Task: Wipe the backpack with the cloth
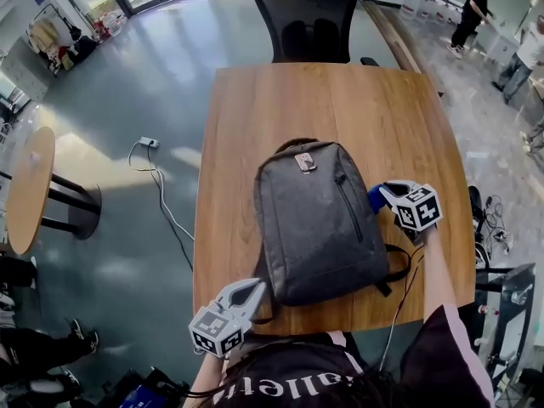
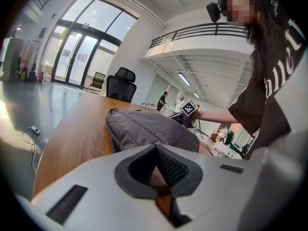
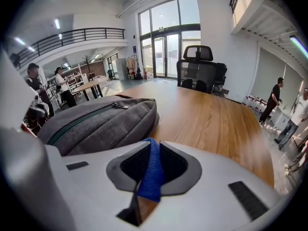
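Lying flat on the wooden bench [image 1: 255, 117], the grey backpack [image 1: 319, 219] sits toward the near edge with its top handle pointing at the far end. Its front zip faces up. A black office chair [image 1: 308, 15] stands at the far end of the bench. A white cable [image 1: 153, 172] trails over the floor to the left, and a round table [image 1: 30, 185] stands further left. People [image 1: 470, 11] stand well off at the far right. A black strap [image 1: 399, 266] loops out from the backpack's right side onto the bench. Nothing lies between either tool and the backpack.

The right tongs [image 1: 384, 192] hover just beside the backpack's right edge, about level with its zip. They are clenched on a blue cloth [image 1: 375, 197], and a fold of it hangs out between the pads in the right gripper view. The right forearm reaches in from the near edge along the bench's right side, with the marker cube facing up.

The left tongs [image 1: 255, 286] sit at the backpack's near-left corner, tips aimed at it and angled toward the far right. Their cube hangs over the bench's near edge. In the left gripper view the pads meet with nothing visible between them.
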A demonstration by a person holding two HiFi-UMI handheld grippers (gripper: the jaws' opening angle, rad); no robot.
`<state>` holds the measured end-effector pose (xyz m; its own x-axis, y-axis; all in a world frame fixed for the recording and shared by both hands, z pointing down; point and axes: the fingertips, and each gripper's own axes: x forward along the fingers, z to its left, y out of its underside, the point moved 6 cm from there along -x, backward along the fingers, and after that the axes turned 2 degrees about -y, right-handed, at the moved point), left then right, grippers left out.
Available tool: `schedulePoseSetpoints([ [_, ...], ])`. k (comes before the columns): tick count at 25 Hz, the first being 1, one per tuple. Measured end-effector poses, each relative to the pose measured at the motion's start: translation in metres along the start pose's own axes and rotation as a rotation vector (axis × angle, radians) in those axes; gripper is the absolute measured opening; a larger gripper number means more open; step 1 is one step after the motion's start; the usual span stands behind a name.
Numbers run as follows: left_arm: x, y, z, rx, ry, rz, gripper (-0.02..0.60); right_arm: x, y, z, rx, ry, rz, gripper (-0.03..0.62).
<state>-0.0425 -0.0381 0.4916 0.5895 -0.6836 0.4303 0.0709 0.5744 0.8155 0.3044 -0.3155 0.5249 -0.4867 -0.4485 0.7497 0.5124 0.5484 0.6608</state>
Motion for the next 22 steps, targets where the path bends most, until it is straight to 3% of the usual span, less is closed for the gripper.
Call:
schedulePoseSetpoints([
  [22, -0.004, 0.001, 0.052, -0.090, -0.047, 0.001, 0.002, 0.076, -0.121, -0.047, -0.053, 0.075, 0.003, 0.062],
])
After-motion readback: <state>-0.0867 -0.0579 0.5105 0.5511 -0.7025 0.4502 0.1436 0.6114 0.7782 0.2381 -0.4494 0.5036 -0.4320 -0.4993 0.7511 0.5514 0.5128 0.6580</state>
